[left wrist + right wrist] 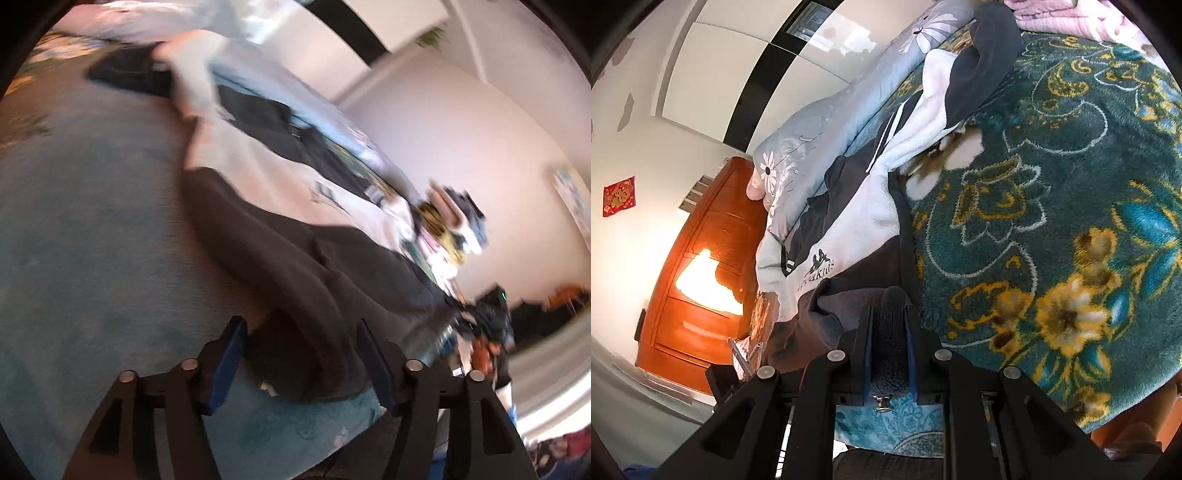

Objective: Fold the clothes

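A dark grey fleece garment (317, 266) with a pale panel (857, 225) and printed lettering is lying stretched across the teal flowered blanket (1052, 192) on the bed, its near edge bunching into folds, one fold sitting pinched between blue-padded fingers (910, 350).

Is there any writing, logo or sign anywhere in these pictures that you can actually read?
None reads clearly.
White garment: dark logo with lettering, too blurred and tilted to read.
Red square wall hanging: gold character, too small to read.
Left wrist view: too blurred for any text.
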`<control>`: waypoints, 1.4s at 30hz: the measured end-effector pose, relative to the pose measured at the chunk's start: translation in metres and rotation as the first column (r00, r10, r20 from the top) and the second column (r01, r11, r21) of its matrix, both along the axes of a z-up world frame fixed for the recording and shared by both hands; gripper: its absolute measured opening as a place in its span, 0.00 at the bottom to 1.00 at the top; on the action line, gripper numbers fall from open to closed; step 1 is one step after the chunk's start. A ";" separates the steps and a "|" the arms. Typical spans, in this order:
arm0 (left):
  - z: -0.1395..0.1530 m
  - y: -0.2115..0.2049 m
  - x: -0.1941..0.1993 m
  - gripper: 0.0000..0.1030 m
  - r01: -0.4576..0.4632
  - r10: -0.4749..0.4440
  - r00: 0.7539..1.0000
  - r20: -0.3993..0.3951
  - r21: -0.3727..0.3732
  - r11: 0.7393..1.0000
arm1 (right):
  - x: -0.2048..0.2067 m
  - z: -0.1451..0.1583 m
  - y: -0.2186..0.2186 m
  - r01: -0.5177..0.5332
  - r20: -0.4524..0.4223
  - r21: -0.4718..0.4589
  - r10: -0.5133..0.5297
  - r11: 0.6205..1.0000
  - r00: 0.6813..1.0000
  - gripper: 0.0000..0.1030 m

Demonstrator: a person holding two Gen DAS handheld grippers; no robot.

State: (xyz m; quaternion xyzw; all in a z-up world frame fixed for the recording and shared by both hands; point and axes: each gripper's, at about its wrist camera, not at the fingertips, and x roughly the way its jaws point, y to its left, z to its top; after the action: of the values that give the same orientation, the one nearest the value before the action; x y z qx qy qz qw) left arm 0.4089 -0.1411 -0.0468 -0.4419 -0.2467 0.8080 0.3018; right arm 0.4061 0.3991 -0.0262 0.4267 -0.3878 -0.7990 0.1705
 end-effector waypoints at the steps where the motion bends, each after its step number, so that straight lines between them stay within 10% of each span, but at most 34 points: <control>1: -0.002 0.005 -0.006 0.68 0.002 -0.002 1.000 -0.001 -0.002 1.000 | -0.001 0.000 0.000 -0.002 0.001 -0.003 0.002 1.000 1.000 0.16; 9: 0.007 0.045 -0.023 0.72 0.113 -0.112 0.994 0.015 -0.026 0.993 | -0.001 0.005 -0.004 -0.017 -0.011 -0.023 0.017 1.000 1.000 0.16; 12: 0.016 0.044 -0.014 0.28 0.091 -0.090 0.995 0.035 -0.037 0.995 | 0.002 0.013 -0.007 -0.029 -0.033 -0.029 0.028 0.999 0.999 0.16; 17: 0.038 0.009 0.010 0.10 -0.031 0.023 0.992 0.121 0.063 0.998 | 0.021 0.042 -0.020 -0.084 -0.114 -0.008 0.082 0.996 0.990 0.16; 26: 0.004 -0.035 0.025 0.15 -0.176 0.194 0.950 0.247 -0.090 0.980 | 0.030 0.009 -0.027 -0.107 -0.001 0.102 0.107 0.989 0.994 0.16; 32: 0.033 -0.054 0.028 0.48 -0.201 0.235 0.958 0.162 -0.201 0.959 | 0.027 0.017 -0.011 -0.065 0.014 0.182 0.063 0.981 0.998 0.19; 39: 0.076 -0.065 -0.082 0.62 -0.342 0.347 0.937 -0.028 -0.260 0.903 | -0.055 0.038 -0.012 -0.029 -0.010 0.220 0.031 0.975 0.999 0.19; 42: 0.088 -0.043 -0.150 0.62 -0.292 0.283 0.956 -0.075 -0.228 0.929 | -0.106 0.051 -0.038 -0.070 -0.028 0.251 0.080 0.965 0.996 0.29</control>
State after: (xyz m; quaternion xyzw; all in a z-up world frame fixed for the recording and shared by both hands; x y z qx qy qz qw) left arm 0.2593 -0.1838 0.0417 -0.4173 -0.2045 0.8758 0.1304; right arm 0.3006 0.3611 0.0246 0.4439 -0.2642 -0.8425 0.1528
